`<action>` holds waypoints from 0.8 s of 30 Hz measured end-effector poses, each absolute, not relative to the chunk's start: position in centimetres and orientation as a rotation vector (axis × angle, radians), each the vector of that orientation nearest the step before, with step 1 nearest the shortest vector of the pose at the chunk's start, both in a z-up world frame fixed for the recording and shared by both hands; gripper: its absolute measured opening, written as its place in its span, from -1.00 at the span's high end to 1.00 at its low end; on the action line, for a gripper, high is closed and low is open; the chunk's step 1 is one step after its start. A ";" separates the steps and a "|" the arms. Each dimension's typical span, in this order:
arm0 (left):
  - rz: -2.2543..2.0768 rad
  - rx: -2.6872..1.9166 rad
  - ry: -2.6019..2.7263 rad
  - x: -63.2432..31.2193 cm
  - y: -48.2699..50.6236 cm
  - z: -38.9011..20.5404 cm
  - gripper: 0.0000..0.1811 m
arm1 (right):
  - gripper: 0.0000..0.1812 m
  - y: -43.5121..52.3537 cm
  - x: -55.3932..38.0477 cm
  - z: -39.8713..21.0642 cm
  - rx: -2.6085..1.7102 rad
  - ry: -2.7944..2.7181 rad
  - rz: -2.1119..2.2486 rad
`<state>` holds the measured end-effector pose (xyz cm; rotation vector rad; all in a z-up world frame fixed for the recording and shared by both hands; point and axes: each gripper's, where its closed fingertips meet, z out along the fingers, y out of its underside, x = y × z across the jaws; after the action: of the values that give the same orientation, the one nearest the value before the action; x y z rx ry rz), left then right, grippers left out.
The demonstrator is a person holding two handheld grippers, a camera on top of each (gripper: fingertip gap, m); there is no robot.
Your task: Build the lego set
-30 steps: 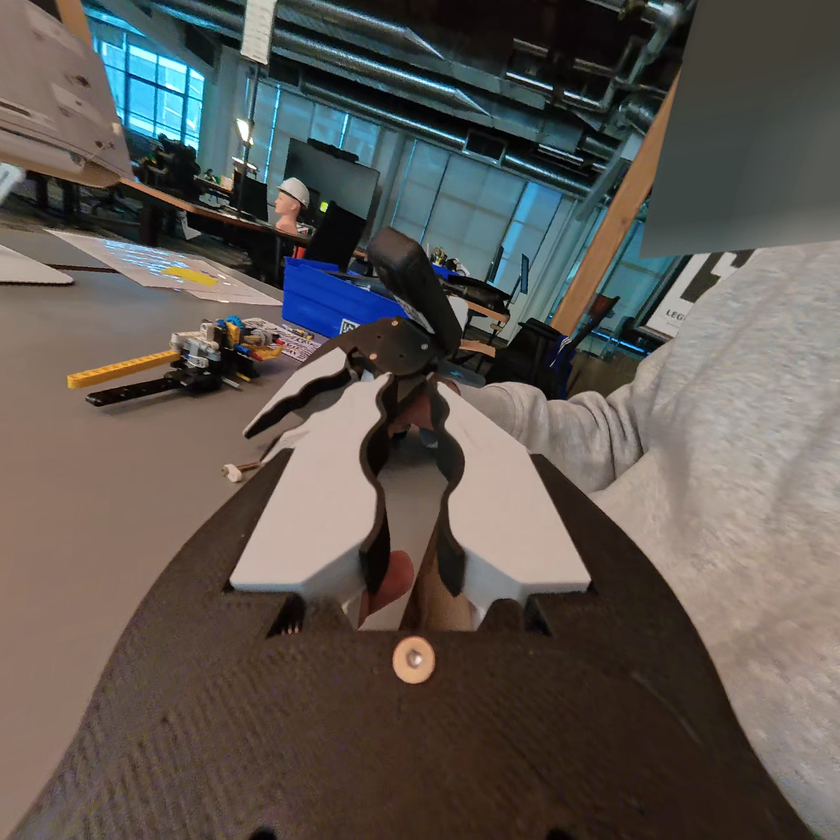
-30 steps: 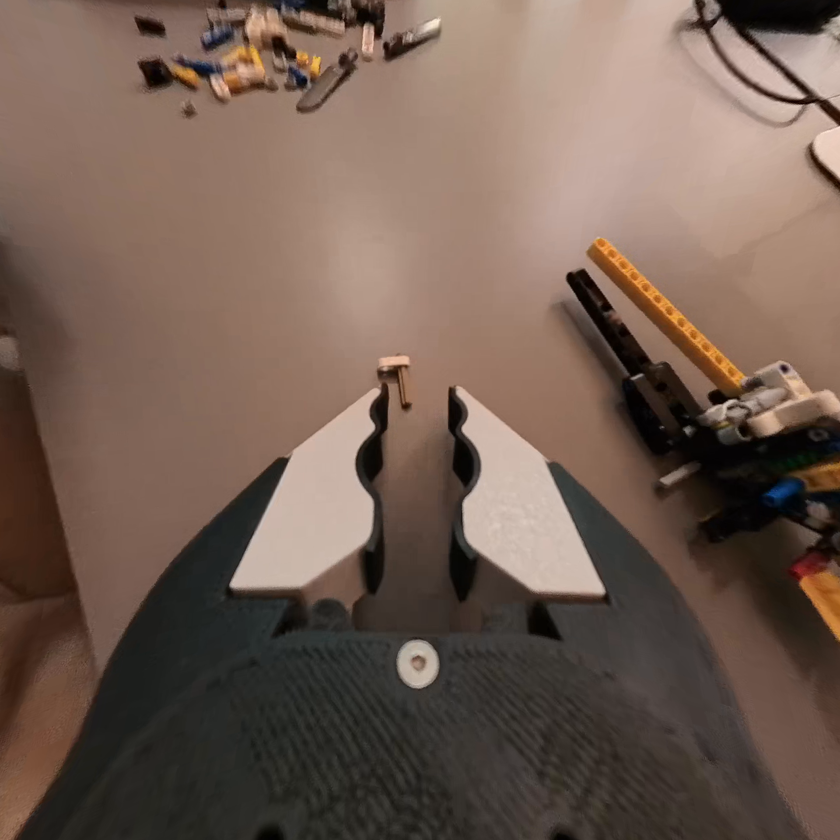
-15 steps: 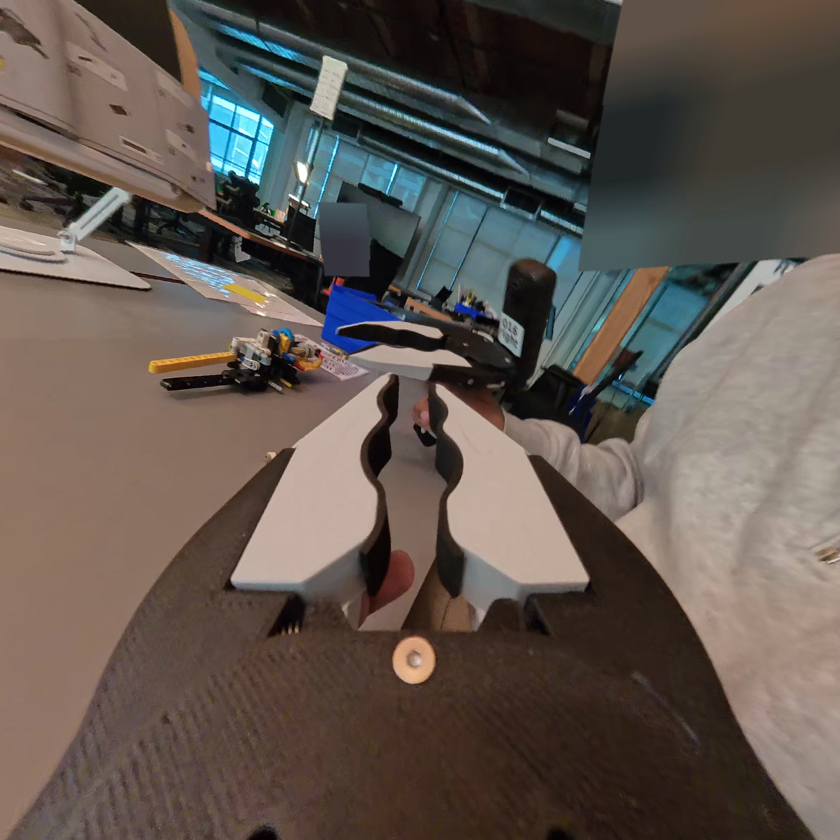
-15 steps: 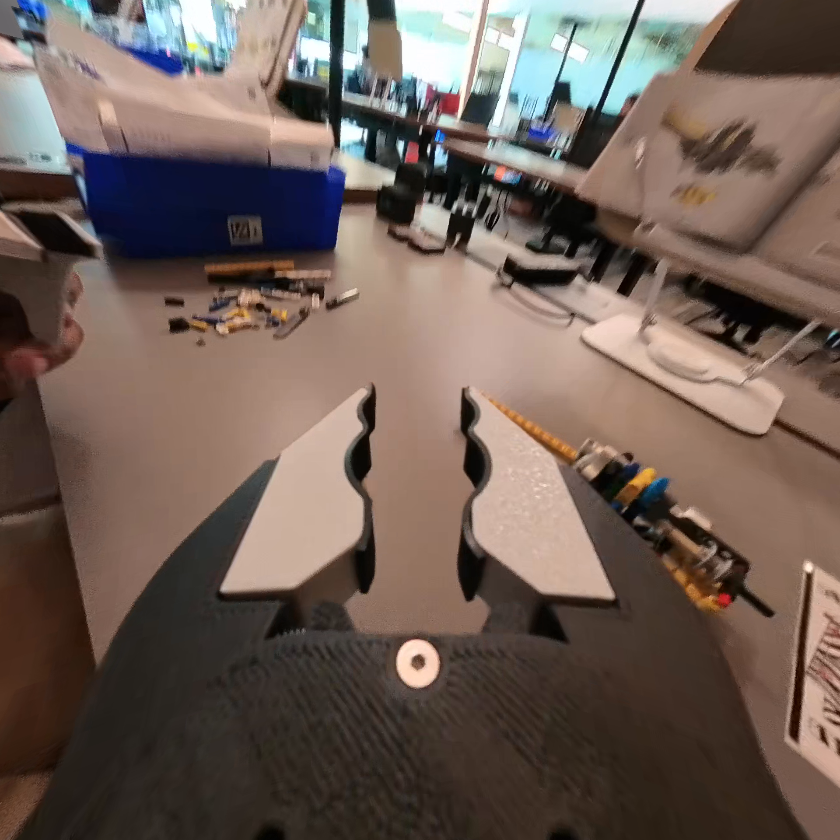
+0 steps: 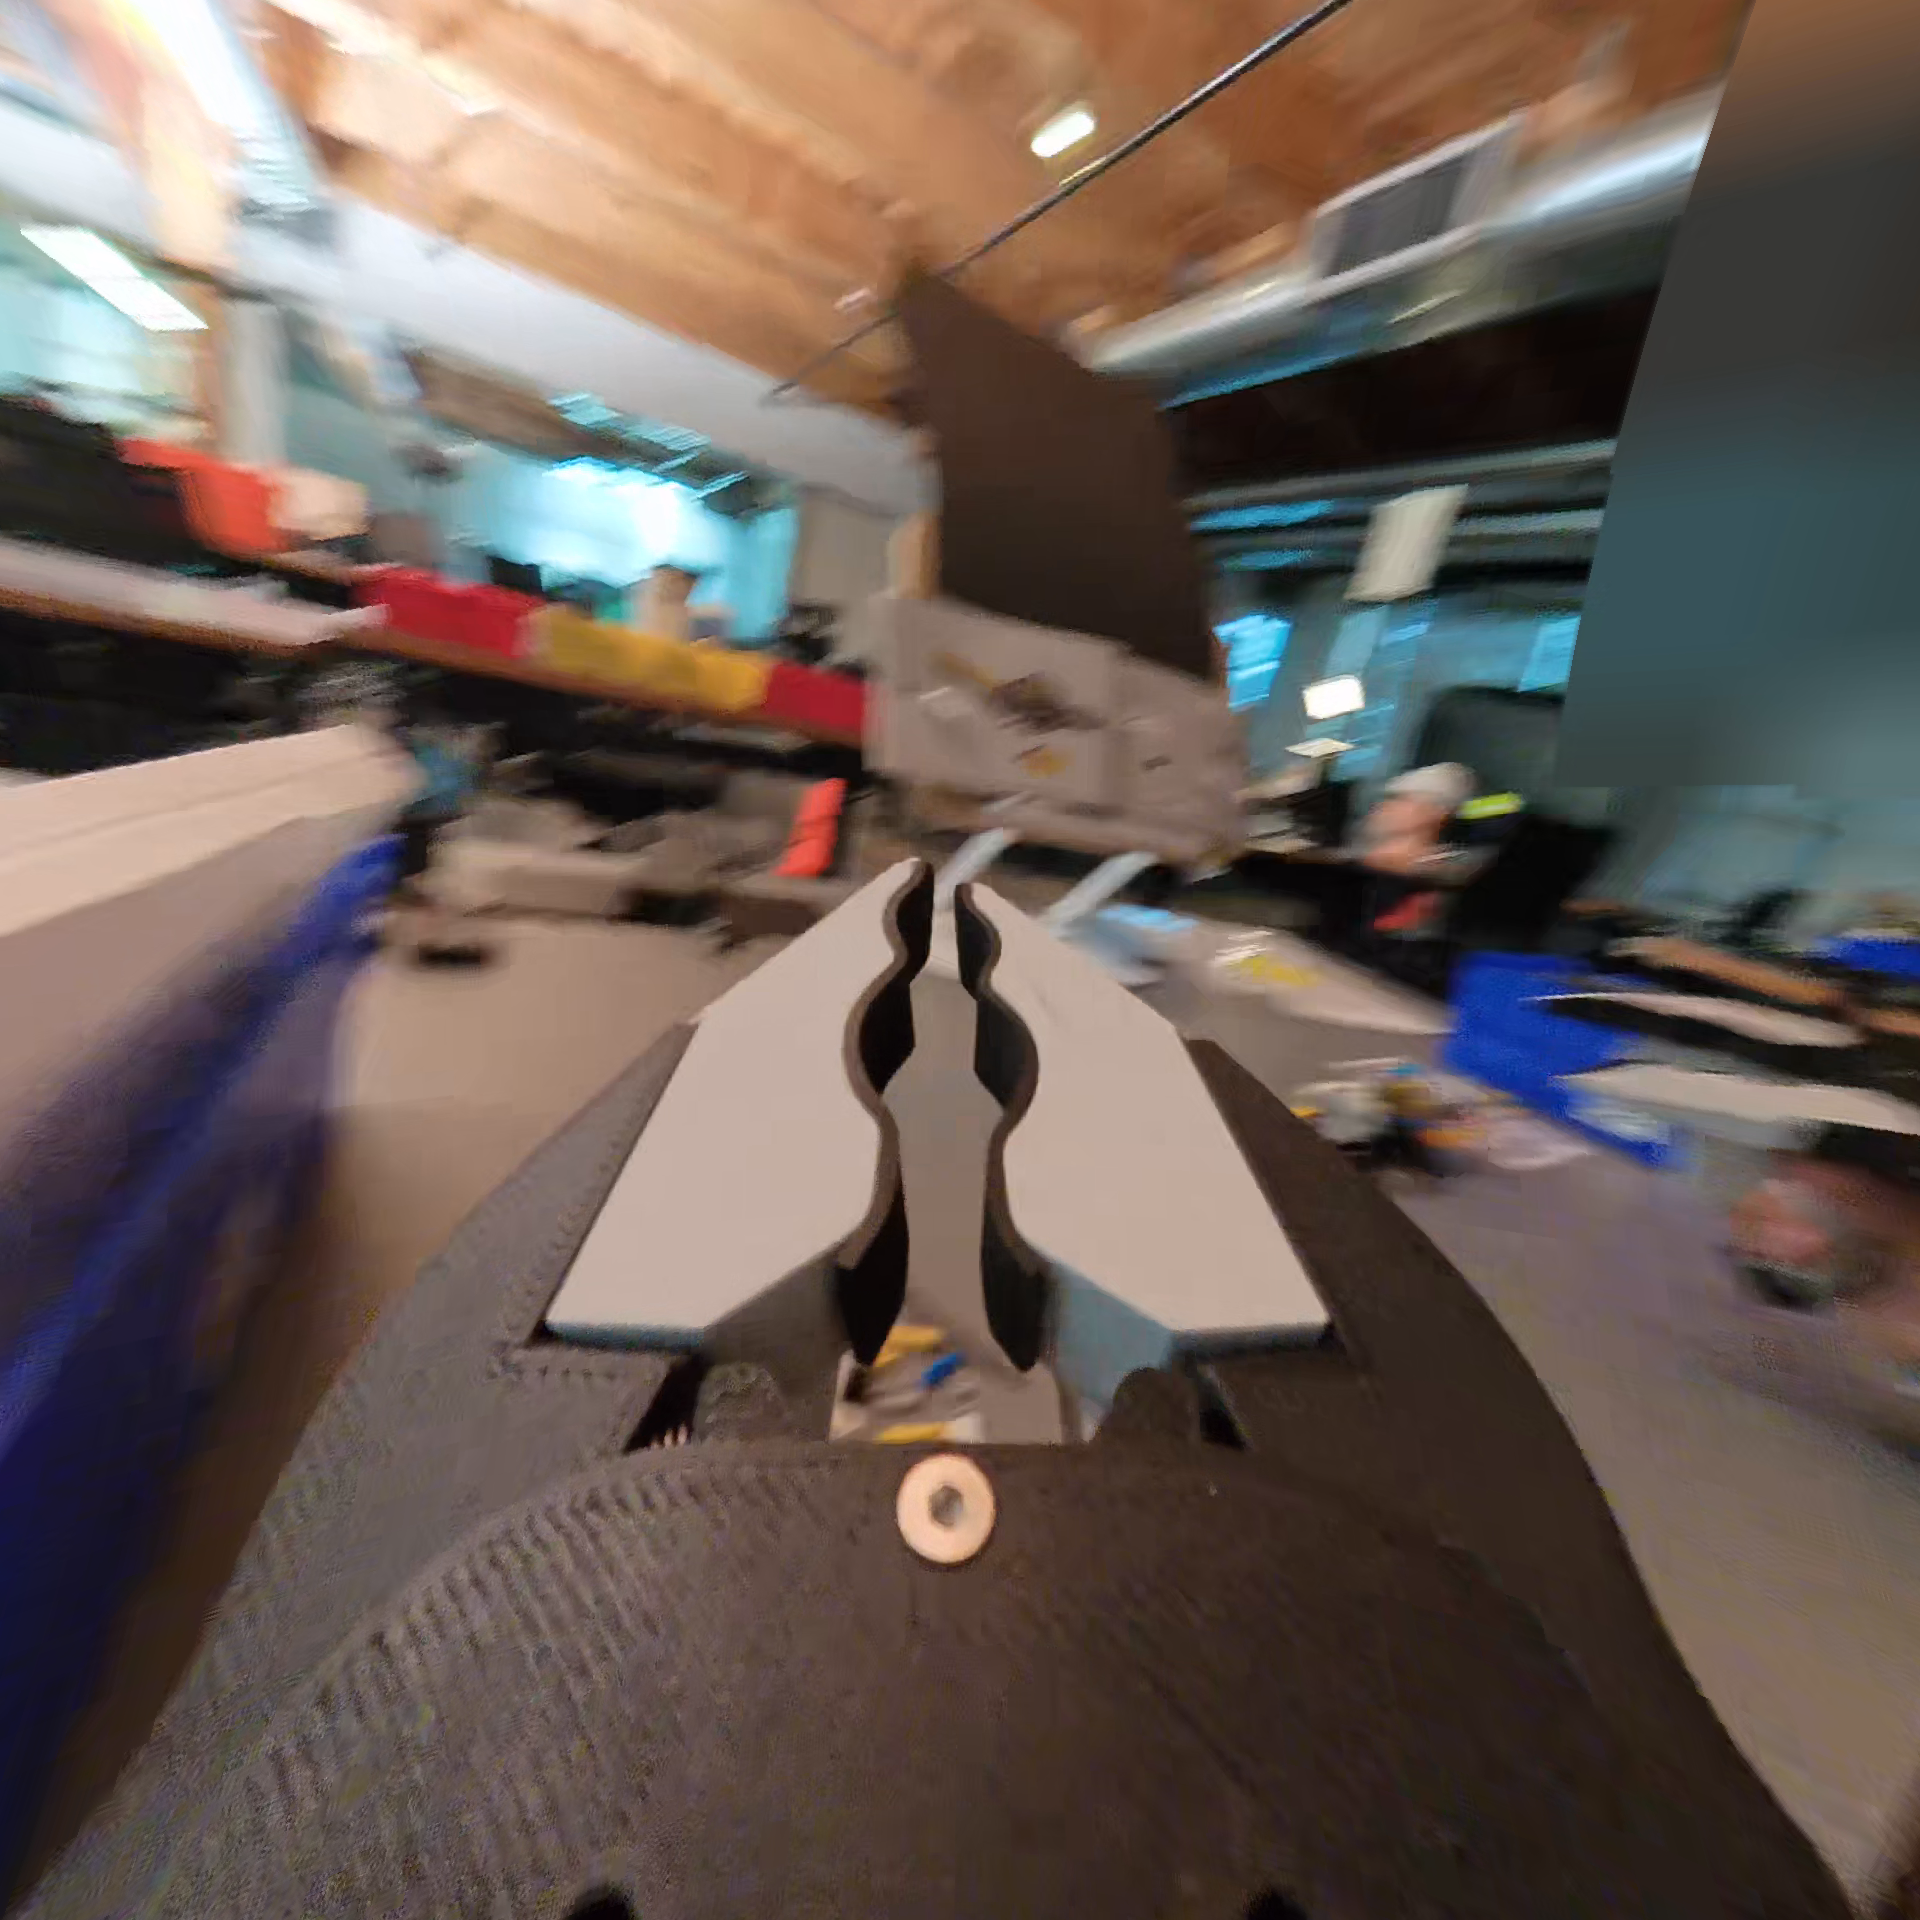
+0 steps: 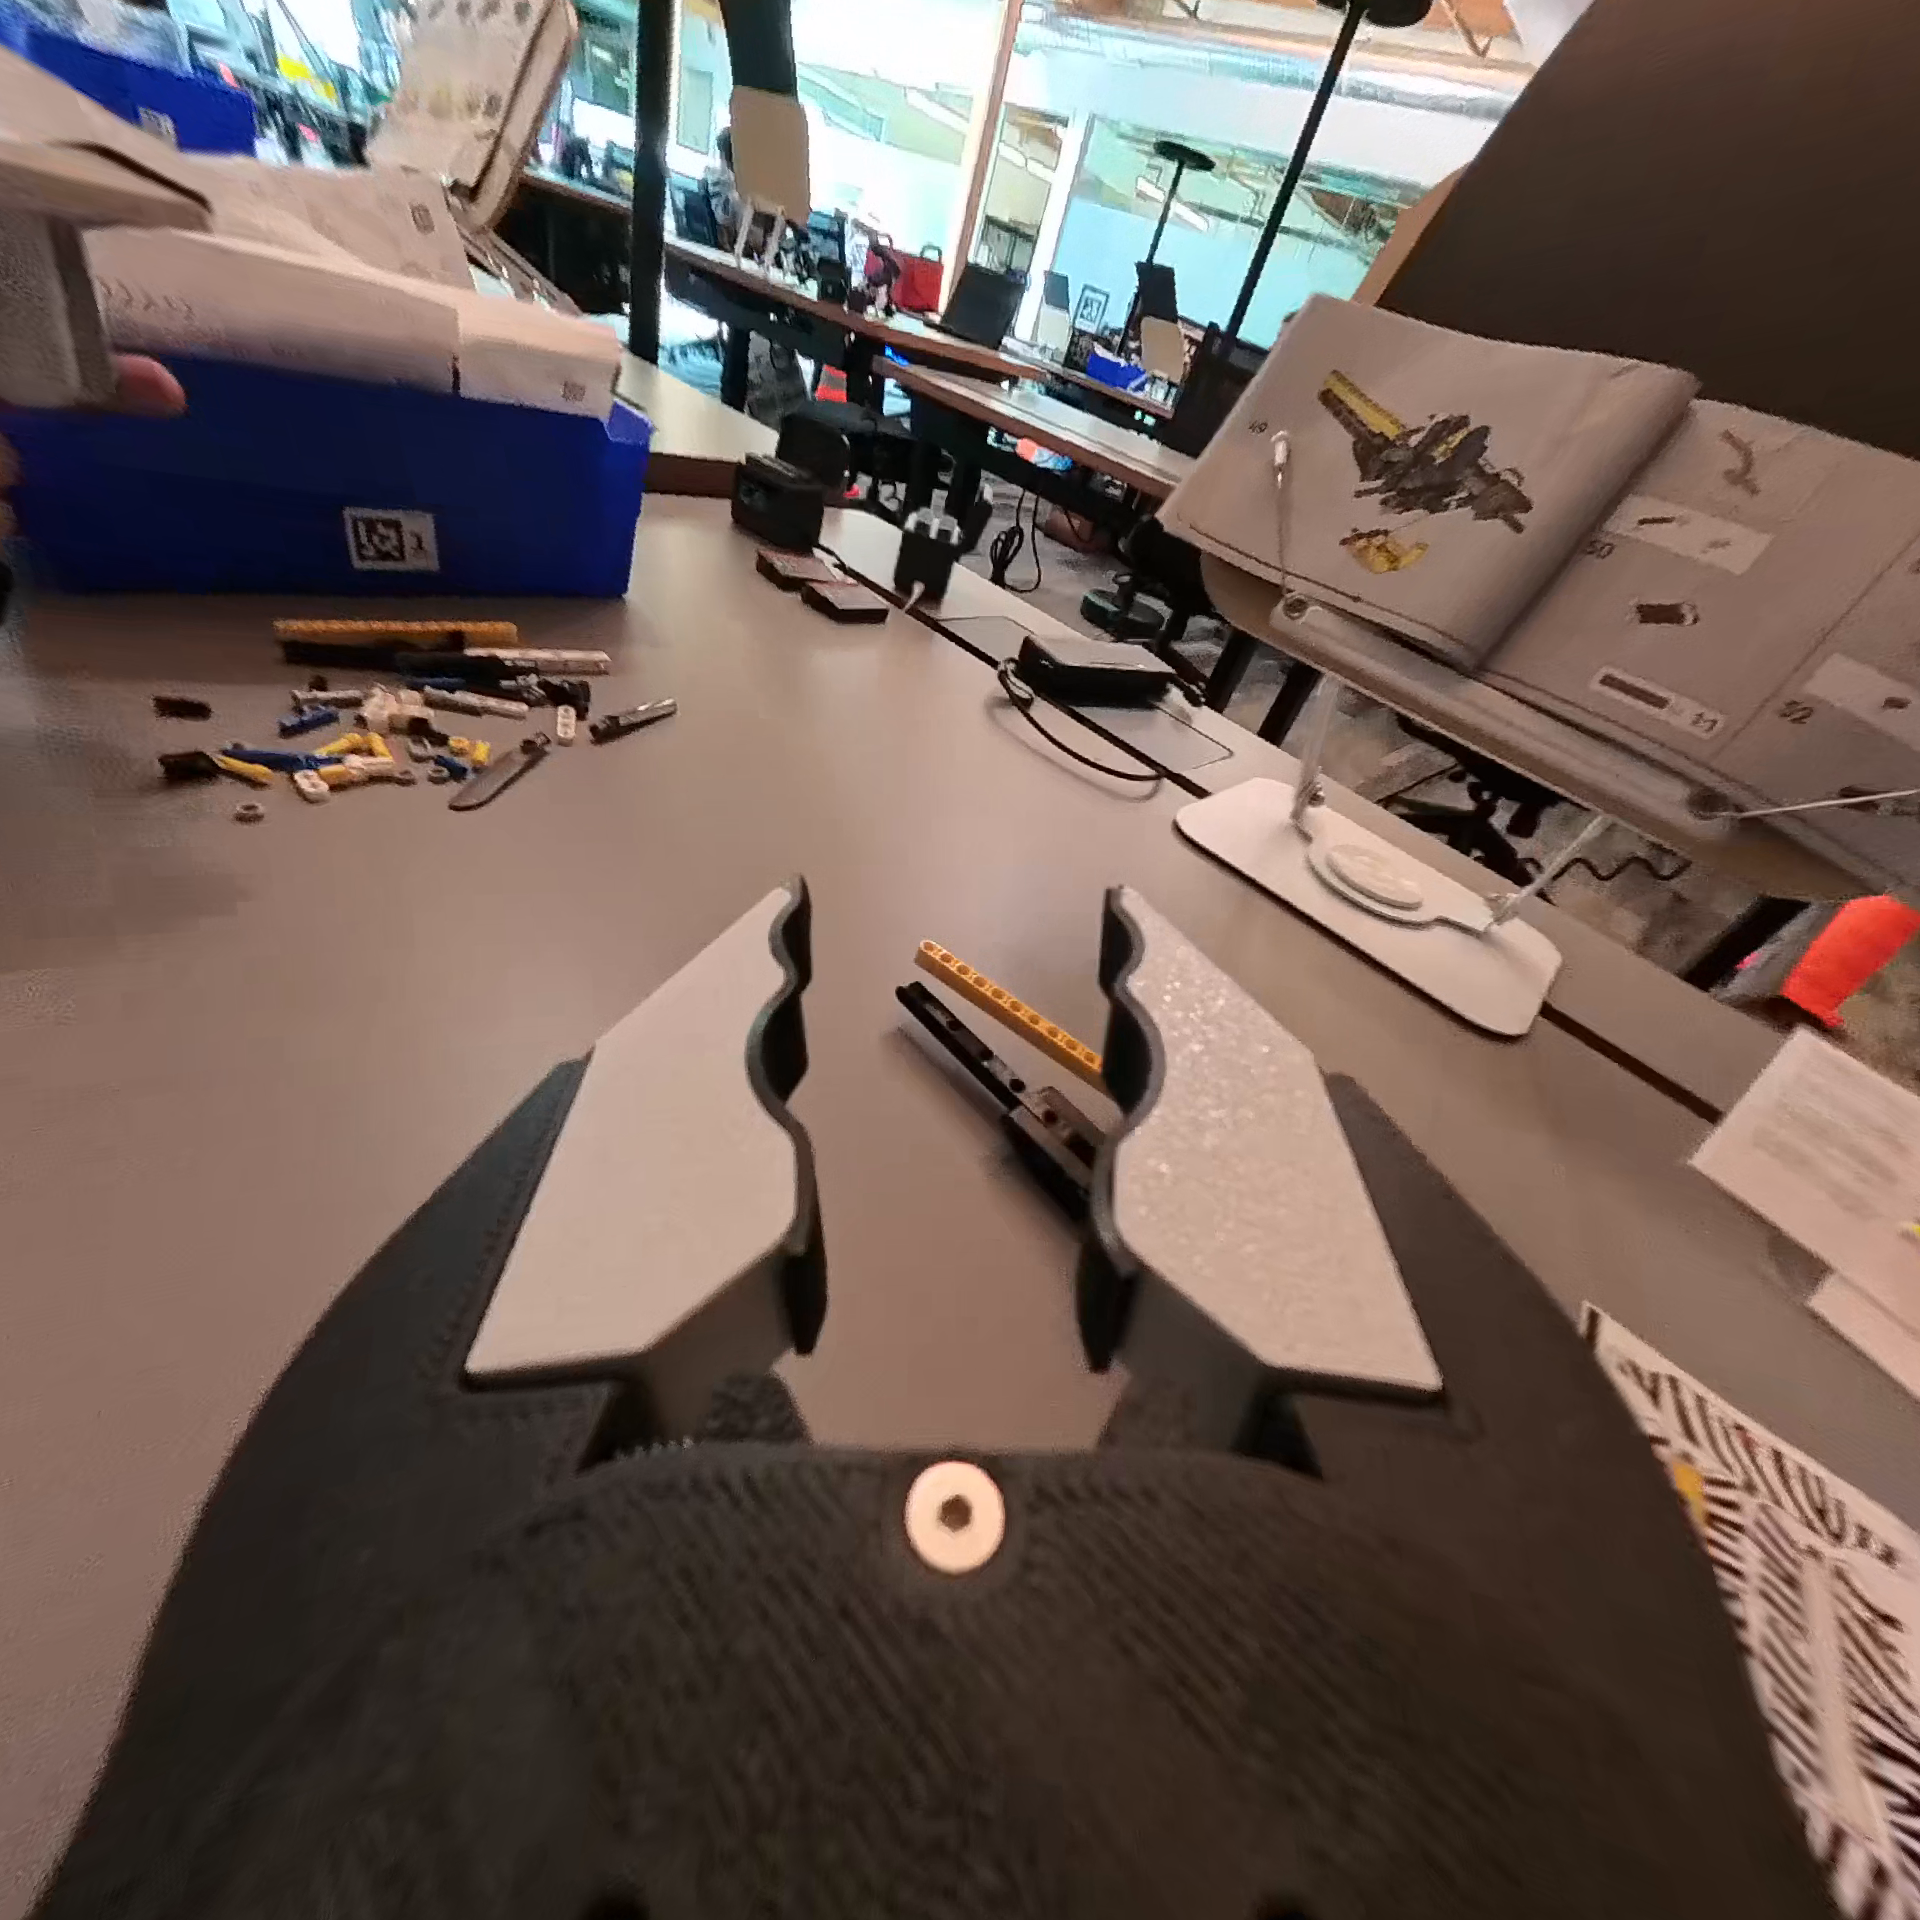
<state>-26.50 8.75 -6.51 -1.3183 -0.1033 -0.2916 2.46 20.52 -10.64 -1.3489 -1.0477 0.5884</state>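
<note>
In the right wrist view my right gripper (image 6: 956, 904) is open and empty, low over the grey table (image 6: 520, 987). The partly built lego model lies just ahead, its yellow beam (image 6: 1003, 1003) and black beam (image 6: 971, 1044) showing between the fingers. The rest of the model is hidden behind the right finger (image 6: 1226, 1143). A pile of loose lego pieces (image 6: 395, 717) lies far left. In the blurred left wrist view my left gripper (image 5: 940, 888) is nearly shut with nothing seen between its tips. Some loose pieces (image 5: 914, 1361) show below its fingers.
A blue bin (image 6: 312, 488) with papers stands behind the loose pieces. An open instruction booklet (image 6: 1455, 499) sits on a stand with a white base (image 6: 1371, 883) at the right. Paper sheets (image 6: 1829, 1143) lie at the right edge. Cables and black boxes (image 6: 1081, 665) lie farther back. My hands' fingertips stand some 30 cm from each other.
The right gripper tilted up from a small pin, opened wider and now faces the model's beams. The left gripper swung away from the person and the other gripper toward the room, blurring the view.
</note>
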 end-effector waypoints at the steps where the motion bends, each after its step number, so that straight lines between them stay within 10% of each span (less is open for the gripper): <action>1: -0.195 -1.368 -0.180 -28.3 9.0 -7.6 0.95 | 0.40 20.2 2.6 -10.5 -1.346 -1.059 0.573; 24: -0.101 -1.574 -0.340 -29.4 8.8 -11.2 1.00 | 0.55 15.3 2.3 -15.2 -1.419 -1.205 0.584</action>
<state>-29.41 8.75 -11.18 -1.5743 -0.3402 -0.1005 2.32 15.33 -15.20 -1.4188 -1.2053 0.5844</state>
